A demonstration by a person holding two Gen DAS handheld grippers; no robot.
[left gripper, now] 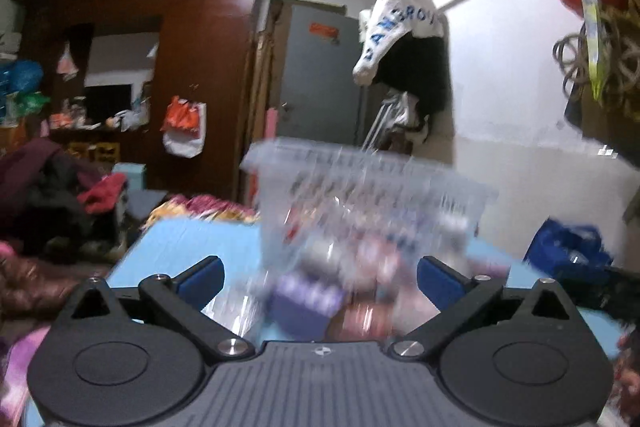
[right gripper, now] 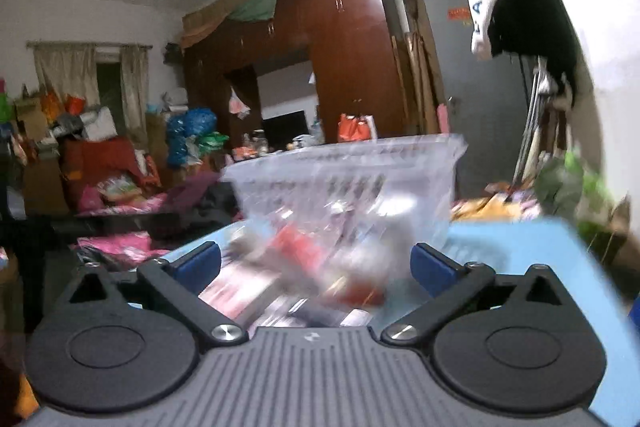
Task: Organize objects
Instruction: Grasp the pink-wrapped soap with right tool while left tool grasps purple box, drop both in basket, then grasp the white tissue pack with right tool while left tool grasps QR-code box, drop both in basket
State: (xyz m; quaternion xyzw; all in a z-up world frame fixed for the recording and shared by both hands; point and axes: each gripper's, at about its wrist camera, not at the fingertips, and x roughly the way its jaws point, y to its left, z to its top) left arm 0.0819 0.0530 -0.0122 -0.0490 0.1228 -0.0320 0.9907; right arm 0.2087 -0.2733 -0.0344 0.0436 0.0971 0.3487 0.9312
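Clear plastic basket [left gripper: 360, 183] of blurred packets [left gripper: 308, 299]

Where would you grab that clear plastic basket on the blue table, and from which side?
Best guess: by its rim. The basket stands upright on the blue table, with a lip that flares out along the top, so it gives fingers something to catch. Its walls look too far apart for one open gripper, so the left gripper and right gripper could each take an opposite side.
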